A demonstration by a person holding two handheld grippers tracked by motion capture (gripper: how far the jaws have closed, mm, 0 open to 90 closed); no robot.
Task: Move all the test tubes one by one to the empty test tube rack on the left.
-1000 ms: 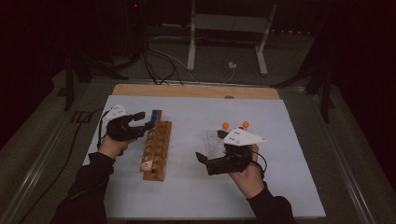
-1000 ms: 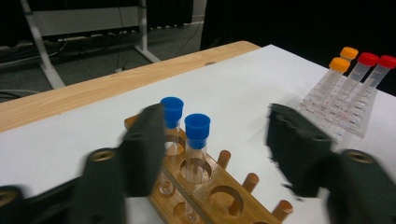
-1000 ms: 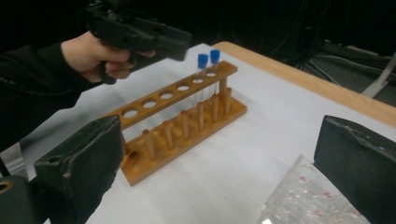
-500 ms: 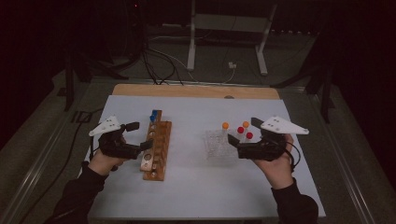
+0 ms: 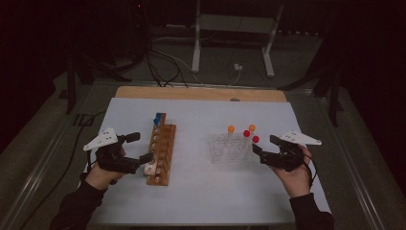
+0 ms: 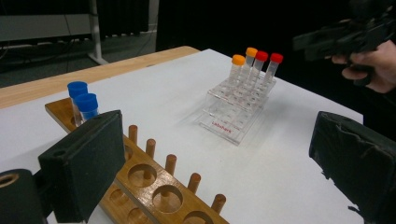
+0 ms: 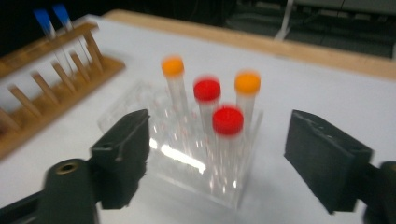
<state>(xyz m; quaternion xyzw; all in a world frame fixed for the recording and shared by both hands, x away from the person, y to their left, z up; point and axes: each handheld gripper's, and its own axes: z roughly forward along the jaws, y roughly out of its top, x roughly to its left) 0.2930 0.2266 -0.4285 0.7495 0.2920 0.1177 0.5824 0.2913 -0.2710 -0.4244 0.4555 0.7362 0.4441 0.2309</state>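
the clear plastic tube rack (image 5: 230, 148) sits mid-worktop (image 5: 201, 201), right of the long wooden peg rack (image 5: 160, 153). since a second ago both hands pulled apart from it; the right claw (image 5: 262, 149) now faces it, wide and empty, likely lining up a tube. left claw (image 5: 141, 147), wide, flanks the wooden rack. the left gripper view alone resolves two blue-capped tubes (image 6: 83, 103).

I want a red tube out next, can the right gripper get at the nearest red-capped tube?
Probably yes: the right gripper is open, facing the nearest red-capped tube at the clear rack's near corner, nothing between.
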